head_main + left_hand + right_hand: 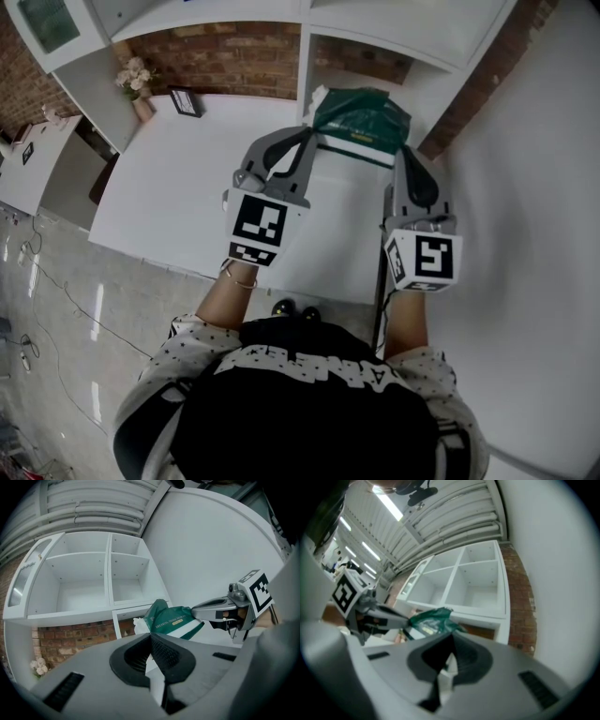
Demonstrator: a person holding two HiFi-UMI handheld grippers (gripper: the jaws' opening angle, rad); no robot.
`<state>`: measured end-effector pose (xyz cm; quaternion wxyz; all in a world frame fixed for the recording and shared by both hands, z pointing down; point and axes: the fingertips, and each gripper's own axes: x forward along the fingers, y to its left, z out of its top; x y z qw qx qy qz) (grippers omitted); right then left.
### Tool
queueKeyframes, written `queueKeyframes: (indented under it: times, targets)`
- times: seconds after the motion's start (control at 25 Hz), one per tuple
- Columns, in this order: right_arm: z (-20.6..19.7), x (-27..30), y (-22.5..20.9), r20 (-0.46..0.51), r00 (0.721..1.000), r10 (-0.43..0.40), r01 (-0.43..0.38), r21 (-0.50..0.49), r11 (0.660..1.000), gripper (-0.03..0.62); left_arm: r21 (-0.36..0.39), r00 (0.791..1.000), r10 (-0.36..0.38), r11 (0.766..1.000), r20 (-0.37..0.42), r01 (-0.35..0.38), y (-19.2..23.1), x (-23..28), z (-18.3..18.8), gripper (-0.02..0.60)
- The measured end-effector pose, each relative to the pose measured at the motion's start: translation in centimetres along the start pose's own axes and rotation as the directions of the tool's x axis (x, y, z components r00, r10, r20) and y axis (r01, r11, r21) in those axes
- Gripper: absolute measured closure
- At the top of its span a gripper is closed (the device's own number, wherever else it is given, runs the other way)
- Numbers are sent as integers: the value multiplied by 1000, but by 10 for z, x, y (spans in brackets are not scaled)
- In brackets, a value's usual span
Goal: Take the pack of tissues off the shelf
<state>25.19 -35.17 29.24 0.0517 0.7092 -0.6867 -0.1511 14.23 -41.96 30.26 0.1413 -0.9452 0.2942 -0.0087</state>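
Head view: The pack of tissues, in green wrap, was held above the white table, in front of a lower opening of the shelf. Its long axis ran across the view, from the left gripper at one end to the right gripper at the other, roughly level. Whether its far edge touched the shelf could not be told. A vase of flowers and a small picture frame stood at the table's back left, against the brick wall.

Left gripper view: These jaws were fully together, with a thin white edge of the pack pinched between them. The green body lay just beyond the tips, its printed face turned towards this camera. Its far end pointed at the right gripper, which was clamped on it. This view alone showed white tissue at the pack's near upper corner. It also showed the shelf's upper compartments, which the head view cut off.

Right gripper view: These jaws were likewise closed tight on a white edge of the pack. The picture was blurred. The left gripper was seen gripping the opposite end. Only this view showed the ceiling lights.
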Motion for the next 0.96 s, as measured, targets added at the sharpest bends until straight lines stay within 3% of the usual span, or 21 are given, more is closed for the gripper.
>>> queueKeyframes:
  times: [0.96]
  targets:
    - [1, -1, -2, 14, 1000, -3, 3, 1, 1000, 563, 8, 1000, 4, 1000, 10, -4, -1, -1, 4, 549]
